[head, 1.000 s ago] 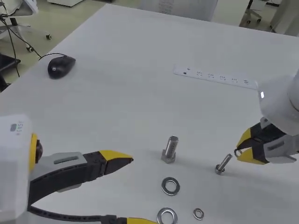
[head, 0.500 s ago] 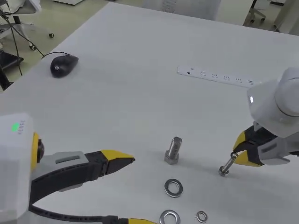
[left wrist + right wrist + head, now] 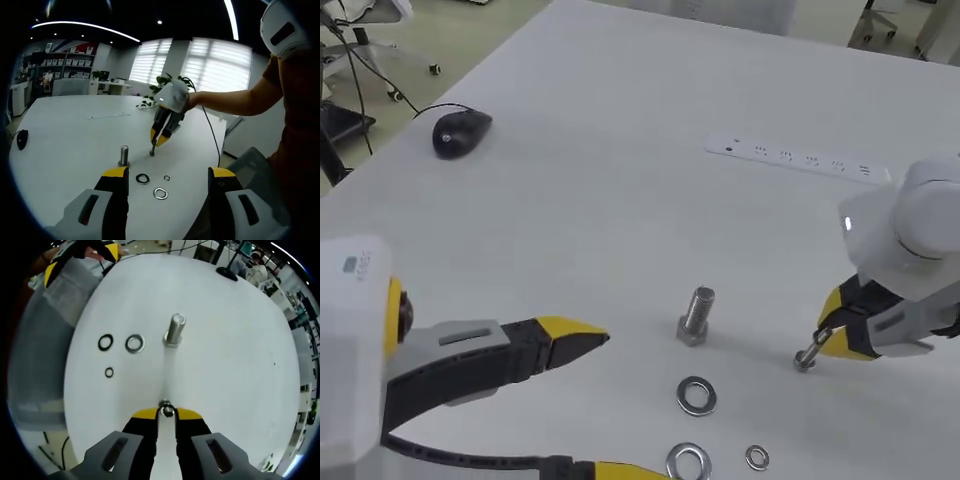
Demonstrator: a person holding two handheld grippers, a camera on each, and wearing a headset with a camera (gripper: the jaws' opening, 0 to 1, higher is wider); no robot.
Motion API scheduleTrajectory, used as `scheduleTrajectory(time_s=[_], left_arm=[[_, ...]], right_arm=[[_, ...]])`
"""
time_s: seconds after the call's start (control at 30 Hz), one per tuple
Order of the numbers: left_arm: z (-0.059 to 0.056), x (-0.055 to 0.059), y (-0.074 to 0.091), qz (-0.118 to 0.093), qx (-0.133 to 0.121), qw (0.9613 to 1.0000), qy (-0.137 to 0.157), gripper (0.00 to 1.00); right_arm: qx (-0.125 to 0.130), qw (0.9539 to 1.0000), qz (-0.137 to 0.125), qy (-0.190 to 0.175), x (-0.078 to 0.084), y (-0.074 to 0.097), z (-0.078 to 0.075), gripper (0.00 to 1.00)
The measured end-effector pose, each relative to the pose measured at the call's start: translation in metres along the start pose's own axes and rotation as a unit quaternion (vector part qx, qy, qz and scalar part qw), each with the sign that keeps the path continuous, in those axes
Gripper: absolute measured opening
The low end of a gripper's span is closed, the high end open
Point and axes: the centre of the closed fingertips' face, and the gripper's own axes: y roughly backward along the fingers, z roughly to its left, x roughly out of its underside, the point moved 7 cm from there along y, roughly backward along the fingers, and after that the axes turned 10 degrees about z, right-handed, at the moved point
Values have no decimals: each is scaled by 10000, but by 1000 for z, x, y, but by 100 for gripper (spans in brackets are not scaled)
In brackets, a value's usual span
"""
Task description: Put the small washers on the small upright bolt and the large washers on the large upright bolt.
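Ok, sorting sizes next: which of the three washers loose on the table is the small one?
The small washer, rightmost of the three in the head view; the two large washers beside it are visibly wider rings.

My headset camera looks forward and down across the white tabletop (image 3: pixel 620 180). My left claw (image 3: pixel 168 172) views it low from the near edge, nearly level; my right claw (image 3: pixel 167 413) hangs close above, facing down. All three share the large upright silver metal bolt (image 3: pixel 697 315)
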Motion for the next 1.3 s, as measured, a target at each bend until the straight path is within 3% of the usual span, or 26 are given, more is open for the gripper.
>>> scheduleTrajectory(time_s=[0.37, 0.7, 1.03, 1.3], left_arm=[[4, 3, 4, 63, -49, 10000, 48, 63], [5, 4, 4, 97, -84, 9999, 74, 63], [4, 3, 4, 148, -128, 9998, 32, 63], [-5, 0, 4, 126, -107, 9999, -41, 63]], right_arm=[[-154, 9998, -49, -75, 4, -21, 0, 13], [-179, 9998, -56, -44, 6, -27, 2, 15], [-58, 9997, -117, -182, 14, -16, 4, 16], [22, 9994, -112, -321, 27, -5, 17, 16]])
